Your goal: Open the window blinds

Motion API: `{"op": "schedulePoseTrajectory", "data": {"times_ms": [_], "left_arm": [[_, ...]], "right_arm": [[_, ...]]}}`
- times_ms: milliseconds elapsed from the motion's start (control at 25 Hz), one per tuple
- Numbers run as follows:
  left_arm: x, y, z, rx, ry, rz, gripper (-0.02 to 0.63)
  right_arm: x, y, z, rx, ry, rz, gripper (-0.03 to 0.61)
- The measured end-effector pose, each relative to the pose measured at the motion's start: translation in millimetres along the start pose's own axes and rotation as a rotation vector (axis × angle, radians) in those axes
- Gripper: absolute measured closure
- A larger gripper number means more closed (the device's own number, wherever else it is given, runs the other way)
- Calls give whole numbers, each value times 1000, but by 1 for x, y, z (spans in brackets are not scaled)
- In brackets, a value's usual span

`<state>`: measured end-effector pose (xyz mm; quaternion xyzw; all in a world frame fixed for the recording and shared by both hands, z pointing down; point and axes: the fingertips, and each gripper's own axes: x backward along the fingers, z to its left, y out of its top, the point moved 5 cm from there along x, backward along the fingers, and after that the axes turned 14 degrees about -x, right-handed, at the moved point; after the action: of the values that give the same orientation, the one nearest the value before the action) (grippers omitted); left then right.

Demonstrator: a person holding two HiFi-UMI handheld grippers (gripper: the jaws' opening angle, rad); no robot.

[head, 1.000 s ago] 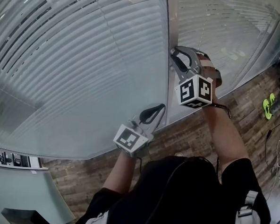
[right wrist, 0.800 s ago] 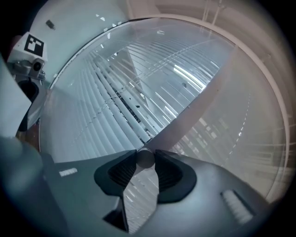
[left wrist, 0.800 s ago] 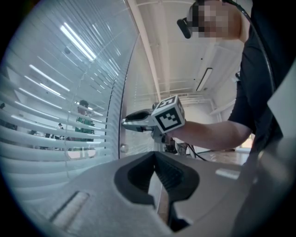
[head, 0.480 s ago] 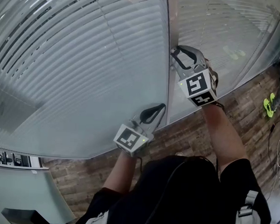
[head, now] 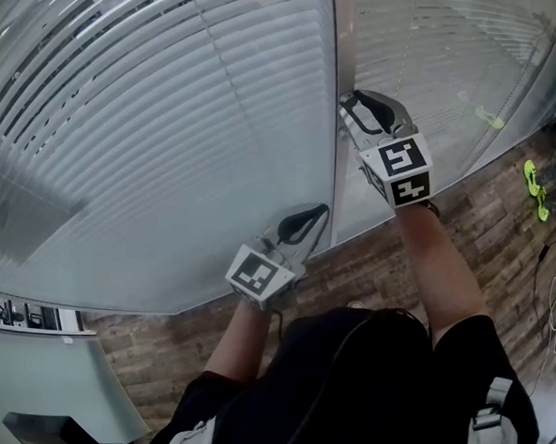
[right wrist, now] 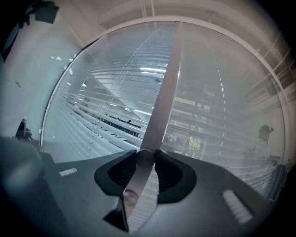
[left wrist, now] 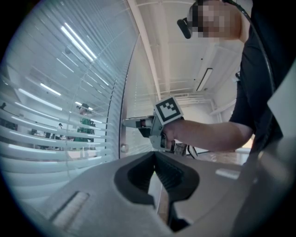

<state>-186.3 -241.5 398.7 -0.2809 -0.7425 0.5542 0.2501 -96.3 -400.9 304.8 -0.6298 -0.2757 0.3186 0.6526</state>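
Closed white slatted blinds (head: 171, 135) sit behind glass on both sides of a vertical metal frame (head: 336, 42). My right gripper (head: 345, 103) points level at that frame, shut on a small round knob (right wrist: 144, 159) that sticks out of it. A second knob (right wrist: 130, 198) sits lower on the frame, untouched. In the left gripper view the right gripper (left wrist: 127, 123) meets the frame just above that lower knob (left wrist: 123, 148). My left gripper (head: 321, 211) hangs lower, close to the frame, its jaws shut (left wrist: 155, 155) with nothing between them.
The brown wood-pattern floor (head: 502, 239) runs along the foot of the glass. A yellow-green object (head: 535, 190) and a thin cable (head: 554, 318) lie on it at the right. A ledge (head: 28, 316) shows at lower left. The person's body fills the bottom.
The right gripper has rolled about its own axis while on the knob; its marker cube shows a different face. The left gripper has kept still.
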Motion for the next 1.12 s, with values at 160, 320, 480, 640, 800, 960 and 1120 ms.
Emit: {"op": "schedulePoseTrajectory", "data": {"times_ms": [160,320,480,640,800,960,1120], "left_arm": [[-1,0,0,-9,-3,-3,609],[0,-1,0,-12,-1,-3,609],[2,-2,-1,-10,-1,-4,609],[0,-1,0,-3,-1,0,609],[-1,2,0,-4,-5,8,609],[-1,-1,-1,6,-2,-1,609],[0,0,0,-2,2,-8,609]], "right_arm": [[-1,-5,-6,-100,5,-17,448],[0,-5,-5,-127,4,-24,448],[0,-5,-4,-159,9,-32,448],[-1,-5,-7,-223,16,-41,448],[-1,-4,-8,-282,22,-48,446],[0,-5,-8,-272,19,-50,446],[1,-4,-8,-267,20,-52,446]]}}
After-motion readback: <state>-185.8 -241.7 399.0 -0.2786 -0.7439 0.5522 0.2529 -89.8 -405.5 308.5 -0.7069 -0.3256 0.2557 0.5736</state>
